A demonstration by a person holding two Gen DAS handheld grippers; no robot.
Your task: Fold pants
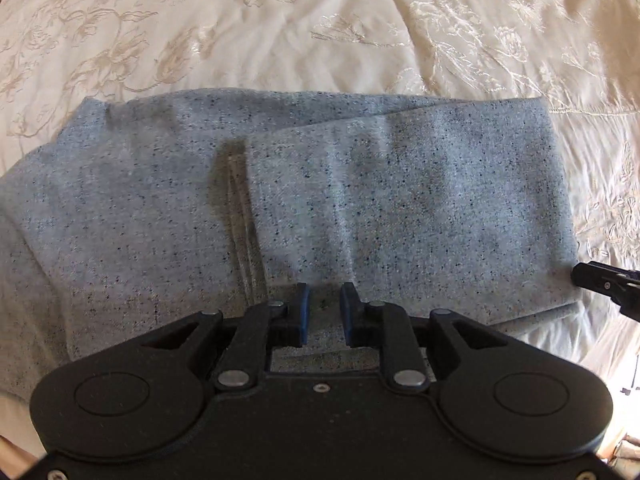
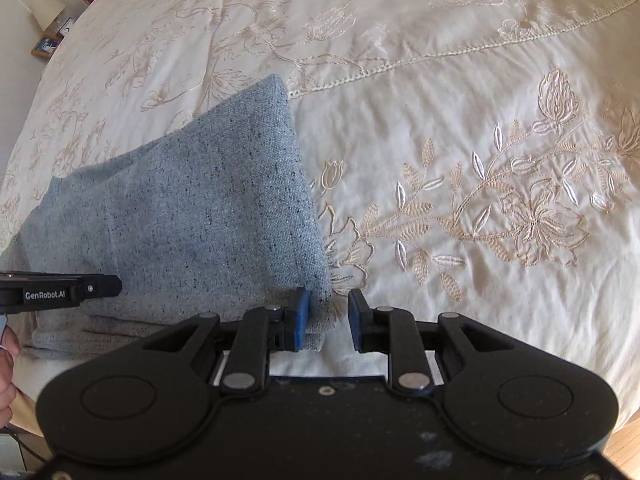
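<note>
- I'm holding the left gripper over the folded pants on the bed, fingers apart, empty.
- I'm hovering the right gripper at the pants' corner, fingers apart, gripping nothing.

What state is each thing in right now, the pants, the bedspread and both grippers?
pants: folded, lying flat on the bedspread.
bedspread: spread out, lightly wrinkled.
left gripper: jaws open, over the pants, gripping nothing.
right gripper: jaws open, at the pants' near corner, not clamped.
lamp: upright beside the bed.
</note>
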